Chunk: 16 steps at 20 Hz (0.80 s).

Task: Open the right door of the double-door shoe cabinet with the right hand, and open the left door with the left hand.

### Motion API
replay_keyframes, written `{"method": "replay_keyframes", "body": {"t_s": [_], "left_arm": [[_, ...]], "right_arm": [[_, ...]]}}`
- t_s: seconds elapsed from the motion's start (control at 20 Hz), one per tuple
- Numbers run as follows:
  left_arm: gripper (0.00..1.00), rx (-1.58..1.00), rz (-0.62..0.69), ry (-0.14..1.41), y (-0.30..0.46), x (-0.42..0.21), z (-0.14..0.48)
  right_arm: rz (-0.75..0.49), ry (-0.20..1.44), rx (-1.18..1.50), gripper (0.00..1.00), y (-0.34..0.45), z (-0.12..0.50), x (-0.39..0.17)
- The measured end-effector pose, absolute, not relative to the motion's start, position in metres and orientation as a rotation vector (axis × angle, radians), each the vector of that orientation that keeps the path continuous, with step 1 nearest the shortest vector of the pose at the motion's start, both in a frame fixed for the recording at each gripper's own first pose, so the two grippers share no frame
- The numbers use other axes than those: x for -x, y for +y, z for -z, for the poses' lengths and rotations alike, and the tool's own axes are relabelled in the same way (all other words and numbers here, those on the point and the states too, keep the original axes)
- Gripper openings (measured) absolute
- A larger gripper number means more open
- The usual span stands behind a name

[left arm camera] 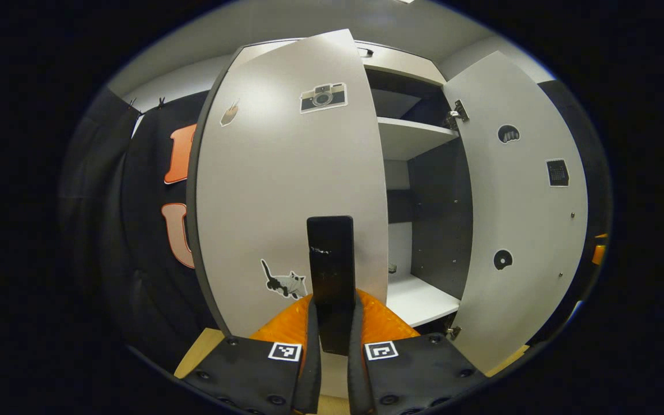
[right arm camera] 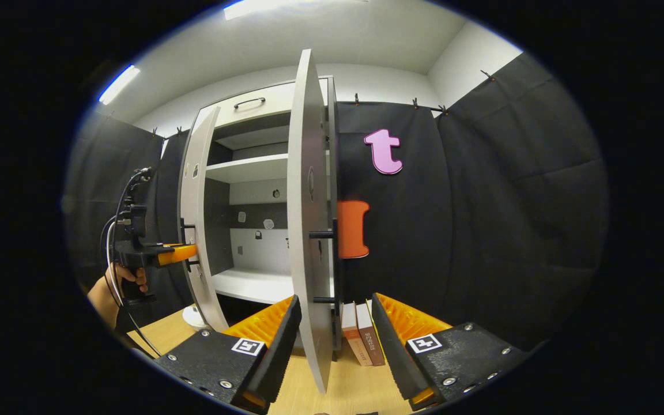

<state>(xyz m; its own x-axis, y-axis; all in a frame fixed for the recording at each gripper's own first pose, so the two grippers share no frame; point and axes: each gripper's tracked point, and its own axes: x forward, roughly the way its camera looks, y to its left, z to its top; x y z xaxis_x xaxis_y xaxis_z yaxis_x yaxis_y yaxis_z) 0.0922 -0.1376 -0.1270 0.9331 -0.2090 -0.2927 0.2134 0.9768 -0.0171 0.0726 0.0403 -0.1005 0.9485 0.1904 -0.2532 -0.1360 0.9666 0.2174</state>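
- In the left gripper view, the left gripper (left arm camera: pixel 332 323) is sitting at the bottom middle of the frame, and its two fingers are squeezing the tall black bar handle (left arm camera: pixel 330 259) between them.
- That handle is sticking out from the pale grey left door (left arm camera: pixel 286 190), which is filling the middle of the frame and standing partly open.
- The pale grey right door (left arm camera: pixel 519 207) is standing wide open at the right side of that frame, showing white shelves (left arm camera: pixel 412 135) inside the grey double-door shoe cabinet (left arm camera: pixel 401 60).
- In the right gripper view, the right gripper (right arm camera: pixel 332 331) is at the bottom middle with its fingers spread wide, one on each side of the right door's thin edge, touching nothing.
- At the left of that frame, a hand (right arm camera: pixel 119 282) is holding the left gripper against the left door.
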Motion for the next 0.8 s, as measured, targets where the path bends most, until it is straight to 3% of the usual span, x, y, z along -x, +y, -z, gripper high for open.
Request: {"method": "replay_keyframes", "body": {"t_s": [0.7,0.75,0.8], "left_arm": [[0.25,-0.026,0.131,0.264,-0.073,-0.044,0.106],[0.19,-0.035,0.126,0.264,-0.071,-0.042,0.105],[0.19,-0.031,0.121,0.264,-0.066,-0.04,0.104]], "right_arm": [[-0.197,0.243,-0.18,0.76,0.045,0.092,-0.068],[-0.2,0.243,-0.181,0.76,0.045,0.091,-0.068],[-0.202,0.241,-0.183,0.76,0.045,0.091,-0.067]]}}
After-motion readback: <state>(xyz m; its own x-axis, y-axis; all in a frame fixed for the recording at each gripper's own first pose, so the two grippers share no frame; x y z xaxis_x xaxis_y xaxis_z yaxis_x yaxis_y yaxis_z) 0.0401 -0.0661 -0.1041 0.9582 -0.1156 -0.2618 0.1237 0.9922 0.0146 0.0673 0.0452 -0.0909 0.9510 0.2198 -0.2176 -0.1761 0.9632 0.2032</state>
